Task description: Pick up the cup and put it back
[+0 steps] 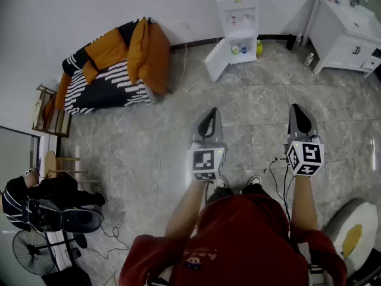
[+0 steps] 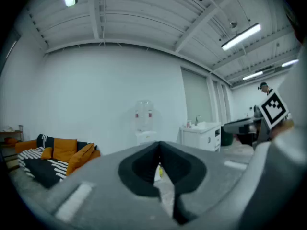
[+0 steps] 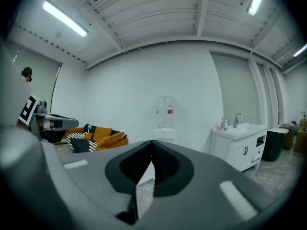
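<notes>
Two small cups, a green one (image 1: pixel 236 49) and a blue one (image 1: pixel 244 49), stand in the open lower cabinet of the white water dispenser (image 1: pixel 236 16) against the far wall. I stand a few steps back from it. My left gripper (image 1: pixel 209 114) and my right gripper (image 1: pixel 298 110) are held out side by side above the tiled floor, both pointing towards the dispenser. In the left gripper view the left gripper (image 2: pixel 159 145) has its tips together with nothing between them. The right gripper (image 3: pixel 152 143) is likewise shut and empty. The dispenser (image 3: pixel 165 121) stands straight ahead.
An orange and striped sofa (image 1: pixel 116 70) stands at the left wall and a white sink cabinet (image 1: pixel 345 31) at the right. The dispenser's door (image 1: pixel 217 58) hangs open to the left. A seated person (image 1: pixel 36 195), a fan (image 1: pixel 36 252) and floor cables lie at lower left.
</notes>
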`<state>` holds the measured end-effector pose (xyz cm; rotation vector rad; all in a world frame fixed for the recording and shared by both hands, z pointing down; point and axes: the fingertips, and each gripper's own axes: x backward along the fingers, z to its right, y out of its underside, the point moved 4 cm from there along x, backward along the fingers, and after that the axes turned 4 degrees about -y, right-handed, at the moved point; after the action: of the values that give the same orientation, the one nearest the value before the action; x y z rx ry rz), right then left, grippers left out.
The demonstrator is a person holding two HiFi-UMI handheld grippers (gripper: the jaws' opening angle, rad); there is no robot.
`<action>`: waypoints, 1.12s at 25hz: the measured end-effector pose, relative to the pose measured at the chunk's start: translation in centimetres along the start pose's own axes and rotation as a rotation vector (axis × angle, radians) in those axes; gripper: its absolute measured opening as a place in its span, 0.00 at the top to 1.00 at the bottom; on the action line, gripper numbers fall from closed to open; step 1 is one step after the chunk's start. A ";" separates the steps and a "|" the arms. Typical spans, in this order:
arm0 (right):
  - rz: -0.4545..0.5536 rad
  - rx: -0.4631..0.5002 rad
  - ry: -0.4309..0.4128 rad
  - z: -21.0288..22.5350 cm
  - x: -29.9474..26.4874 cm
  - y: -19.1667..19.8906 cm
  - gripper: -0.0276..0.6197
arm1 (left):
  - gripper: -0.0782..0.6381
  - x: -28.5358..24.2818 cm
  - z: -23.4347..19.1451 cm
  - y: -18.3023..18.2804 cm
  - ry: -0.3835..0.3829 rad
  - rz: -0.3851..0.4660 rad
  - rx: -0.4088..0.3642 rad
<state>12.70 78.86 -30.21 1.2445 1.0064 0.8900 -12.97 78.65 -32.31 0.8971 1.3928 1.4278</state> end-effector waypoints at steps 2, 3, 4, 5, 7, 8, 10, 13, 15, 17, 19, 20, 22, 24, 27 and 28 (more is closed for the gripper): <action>0.002 -0.005 -0.003 1.1 0.3 0.0 0.96 | 0.89 -0.5 1.2 -0.2 0.003 0.002 -0.004; 0.004 -0.008 -0.004 1.7 0.4 0.0 0.96 | 0.89 -0.7 1.8 -0.3 0.004 0.002 -0.006; 0.006 -0.014 -0.004 2.2 0.6 0.1 0.96 | 0.89 -0.9 2.4 -0.3 0.006 0.000 -0.007; 0.009 -0.021 -0.002 2.9 0.8 0.1 0.96 | 0.89 -1.2 3.0 -0.3 0.006 -0.004 -0.008; 0.017 -0.039 0.003 4.3 1.2 0.4 0.96 | 0.89 -1.7 4.3 -0.3 0.002 -0.010 -0.008; 0.021 -0.048 0.004 5.2 1.4 0.5 0.96 | 0.89 -2.1 5.1 -0.4 -0.002 -0.010 -0.009; 0.029 -0.067 0.001 6.9 1.6 0.9 0.96 | 0.89 -2.8 6.7 -0.5 -0.009 -0.007 -0.010; 0.031 -0.064 -0.005 8.6 2.1 1.6 0.96 | 0.89 -3.5 8.7 -0.2 -0.015 -0.008 -0.016; 0.027 -0.055 -0.013 9.2 2.2 2.1 0.96 | 0.89 -3.7 9.6 0.1 -0.019 -0.015 -0.014; 0.023 -0.058 -0.020 9.8 2.0 2.4 0.96 | 0.89 -4.3 10.2 0.3 -0.021 -0.026 -0.012; 0.019 -0.060 -0.025 10.4 1.6 2.6 0.96 | 0.89 -4.9 10.7 0.4 -0.022 -0.033 -0.012; 0.018 -0.062 -0.029 10.6 1.3 2.7 0.96 | 0.89 -5.3 10.8 0.5 -0.023 -0.035 -0.012; 0.021 -0.087 -0.036 11.0 0.8 2.8 0.96 | 0.89 -5.9 10.7 0.7 -0.024 -0.037 -0.009; 0.031 -0.133 -0.036 11.5 0.3 3.0 0.96 | 0.89 -6.6 10.7 1.2 -0.022 -0.039 -0.001; 0.028 -0.143 -0.032 11.8 -0.9 3.3 0.96 | 0.89 -8.0 10.0 1.9 -0.013 -0.042 0.012; 0.024 -0.136 -0.034 11.7 -1.7 3.3 0.96 | 0.89 -8.6 9.4 2.1 -0.012 -0.042 0.016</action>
<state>23.27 73.95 -26.28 1.1548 0.8905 0.9376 -1.63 73.68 -28.47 0.8806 1.4084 1.3796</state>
